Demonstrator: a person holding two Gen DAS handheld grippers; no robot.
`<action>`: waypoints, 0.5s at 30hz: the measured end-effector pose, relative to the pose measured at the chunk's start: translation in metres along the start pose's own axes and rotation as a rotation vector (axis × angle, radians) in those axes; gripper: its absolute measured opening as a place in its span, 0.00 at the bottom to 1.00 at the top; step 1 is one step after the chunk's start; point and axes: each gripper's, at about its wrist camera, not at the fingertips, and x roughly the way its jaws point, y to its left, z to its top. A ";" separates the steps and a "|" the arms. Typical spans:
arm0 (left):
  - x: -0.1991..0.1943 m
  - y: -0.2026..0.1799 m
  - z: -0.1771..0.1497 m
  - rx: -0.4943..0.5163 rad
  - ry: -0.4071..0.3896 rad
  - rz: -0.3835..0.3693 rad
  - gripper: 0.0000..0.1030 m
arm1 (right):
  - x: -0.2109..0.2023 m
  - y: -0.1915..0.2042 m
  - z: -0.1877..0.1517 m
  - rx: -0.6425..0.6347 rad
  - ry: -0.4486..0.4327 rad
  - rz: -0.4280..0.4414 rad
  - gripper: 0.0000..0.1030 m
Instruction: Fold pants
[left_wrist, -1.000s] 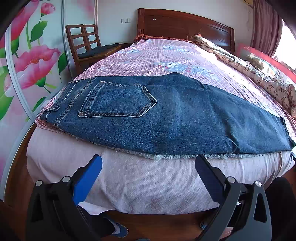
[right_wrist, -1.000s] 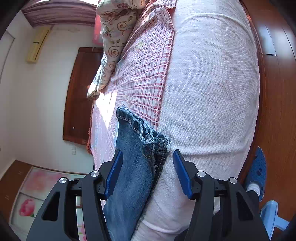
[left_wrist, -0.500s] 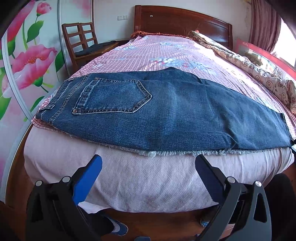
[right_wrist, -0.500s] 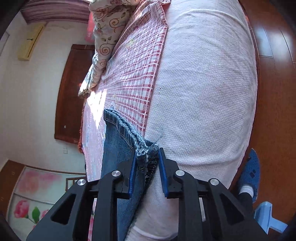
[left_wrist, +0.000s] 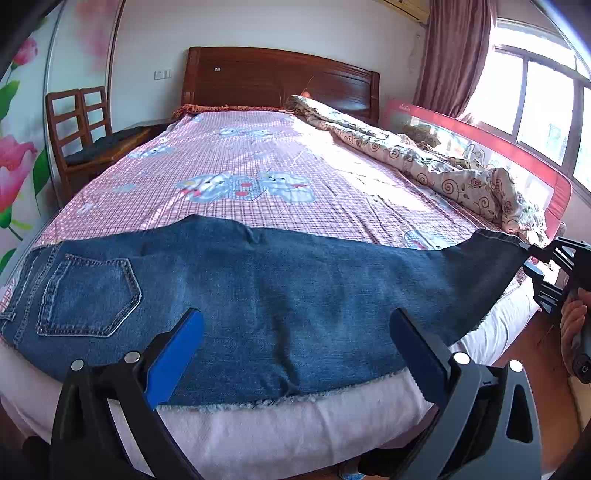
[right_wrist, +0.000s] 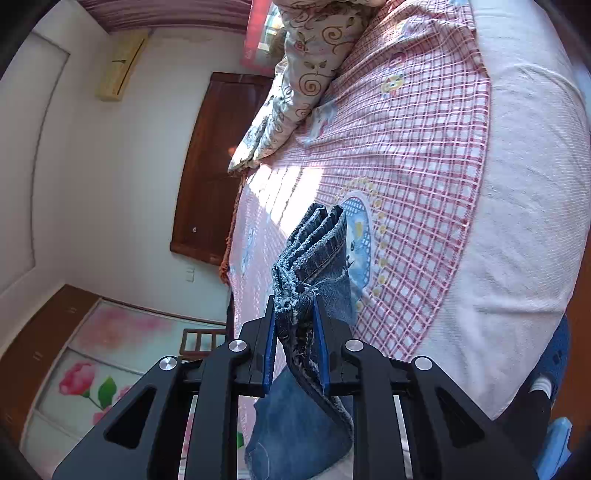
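Blue jeans (left_wrist: 266, 295), folded lengthwise, lie across the foot of the bed with the back pocket (left_wrist: 86, 297) at the left. My left gripper (left_wrist: 295, 325) is open and hovers over the jeans' near frayed edge, touching nothing. My right gripper (right_wrist: 294, 314) is shut on the jeans' hem (right_wrist: 314, 254) and holds the leg end lifted off the bed. It also shows at the right edge of the left wrist view (left_wrist: 532, 254), gripping the raised leg end.
The bed (left_wrist: 258, 162) has a pink checked sheet, a rolled floral quilt (left_wrist: 424, 162) along the right side and a red rail (left_wrist: 480, 136) beyond it. A wooden chair (left_wrist: 85, 125) stands at the far left. A dark headboard (left_wrist: 277, 81) is at the back.
My right gripper closed on the leg hem and lifted it off the bed. My left gripper moved forward and up over the jeans' near edge, still open.
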 end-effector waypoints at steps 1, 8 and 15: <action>-0.001 -0.005 0.002 0.006 -0.011 0.001 0.98 | 0.004 0.011 -0.003 -0.023 0.015 0.010 0.17; -0.017 0.038 -0.014 -0.067 0.017 0.073 0.98 | 0.048 0.091 -0.058 -0.192 0.159 0.114 0.17; -0.045 0.131 -0.032 -0.228 0.007 0.236 0.98 | 0.108 0.147 -0.158 -0.327 0.343 0.179 0.17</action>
